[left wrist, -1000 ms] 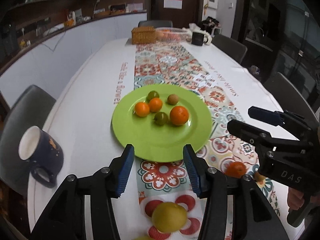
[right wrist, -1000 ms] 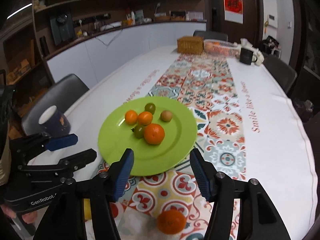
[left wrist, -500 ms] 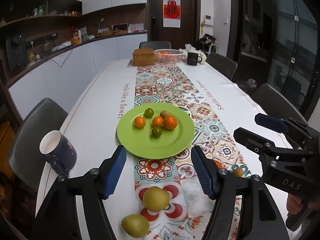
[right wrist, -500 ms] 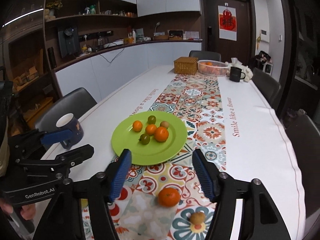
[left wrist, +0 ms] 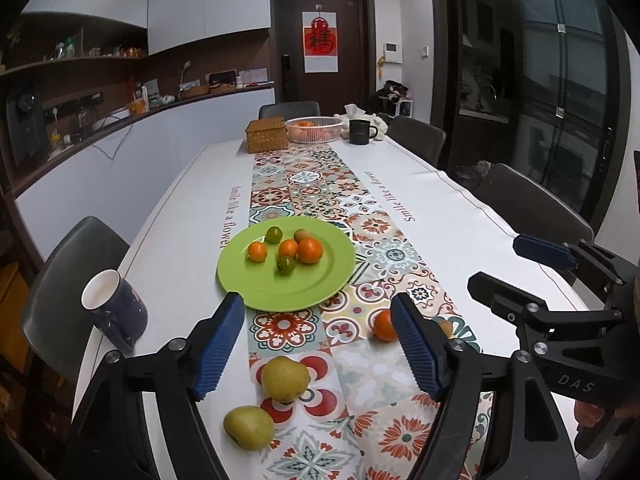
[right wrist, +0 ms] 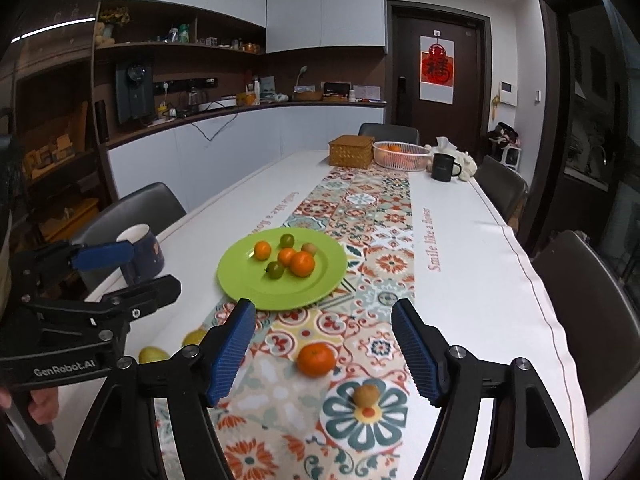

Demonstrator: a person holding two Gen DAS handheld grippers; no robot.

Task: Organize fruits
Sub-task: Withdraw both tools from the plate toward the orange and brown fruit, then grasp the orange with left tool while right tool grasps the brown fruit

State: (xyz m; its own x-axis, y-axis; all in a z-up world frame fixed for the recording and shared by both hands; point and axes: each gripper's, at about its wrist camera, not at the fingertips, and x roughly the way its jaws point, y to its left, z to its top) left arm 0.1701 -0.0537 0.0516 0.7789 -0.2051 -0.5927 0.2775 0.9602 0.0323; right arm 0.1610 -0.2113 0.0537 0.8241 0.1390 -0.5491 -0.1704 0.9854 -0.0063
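Note:
A green plate (left wrist: pixel 256 288) (right wrist: pixel 244 284) on the patterned runner holds several small oranges and green fruits. Loose on the runner in front of it lie two yellow-green pears (left wrist: pixel 285 378) (left wrist: pixel 249 427), an orange (right wrist: pixel 315 359) (left wrist: pixel 383 325) and a small brown fruit (right wrist: pixel 367 394). My left gripper (left wrist: pixel 318 344) is open and empty, above the pears. My right gripper (right wrist: pixel 325 350) is open and empty, above the orange and brown fruit. Each gripper shows at the edge of the other's view.
A dark blue mug (left wrist: pixel 116 310) (right wrist: pixel 144 254) stands left of the plate near the table edge. At the far end stand a wicker box (left wrist: pixel 267 135), a white basket of oranges (left wrist: pixel 315 128) and a black mug (left wrist: pixel 360 131). Chairs ring the table.
Both grippers have pulled back and risen from the plate, still open. The pears, loose orange and brown fruit have come fully into view in front of them.

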